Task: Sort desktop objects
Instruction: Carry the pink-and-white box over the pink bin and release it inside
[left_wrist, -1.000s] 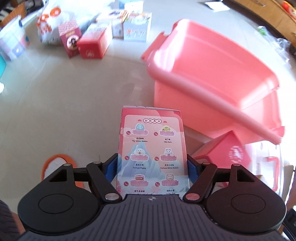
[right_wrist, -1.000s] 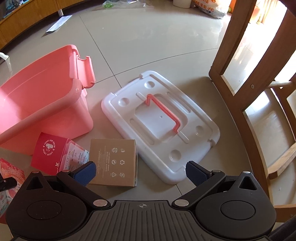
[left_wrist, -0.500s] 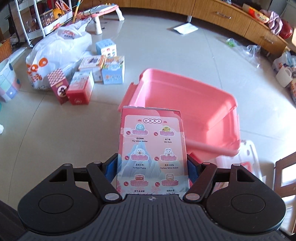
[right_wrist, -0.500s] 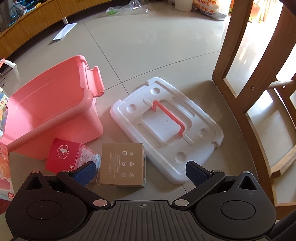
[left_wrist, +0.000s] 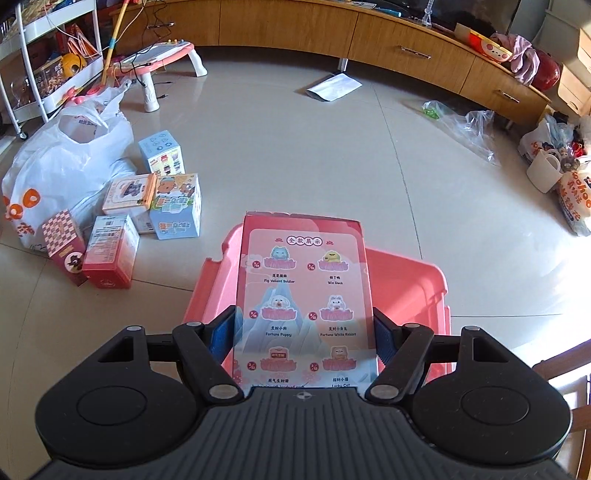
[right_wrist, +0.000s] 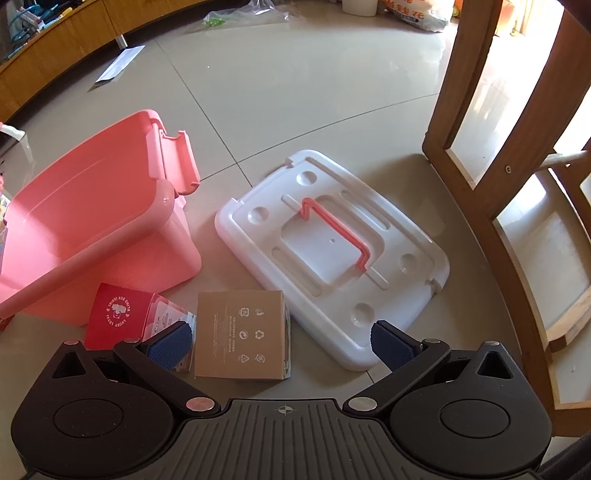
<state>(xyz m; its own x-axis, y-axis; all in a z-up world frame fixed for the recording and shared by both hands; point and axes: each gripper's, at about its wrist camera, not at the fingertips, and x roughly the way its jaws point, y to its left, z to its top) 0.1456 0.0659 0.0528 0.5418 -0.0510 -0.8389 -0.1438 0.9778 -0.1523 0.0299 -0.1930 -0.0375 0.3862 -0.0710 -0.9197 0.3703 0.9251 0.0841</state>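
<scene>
The pink box (left_wrist: 303, 295) carries a pale panel printed with six small cartoon animals in blue, yellow, white and orange, over a blue-white mountain. The storage bin (right_wrist: 92, 214) is salmon pink all over. The lid (right_wrist: 332, 254) is white with a pink handle. Near it lies a plain brown cardboard box (right_wrist: 240, 339) with white recycling symbols, and left of that a dark red box (right_wrist: 116, 317) with a white round emblem. In the far left group, a red-and-white checked box (left_wrist: 62, 245), a red box (left_wrist: 110, 251) with a white label, a light blue box (left_wrist: 177, 205) with cartoon bears. The shopping bag (left_wrist: 66, 158) is white with orange lettering. The floor (left_wrist: 295, 155) is glossy beige tile.
</scene>
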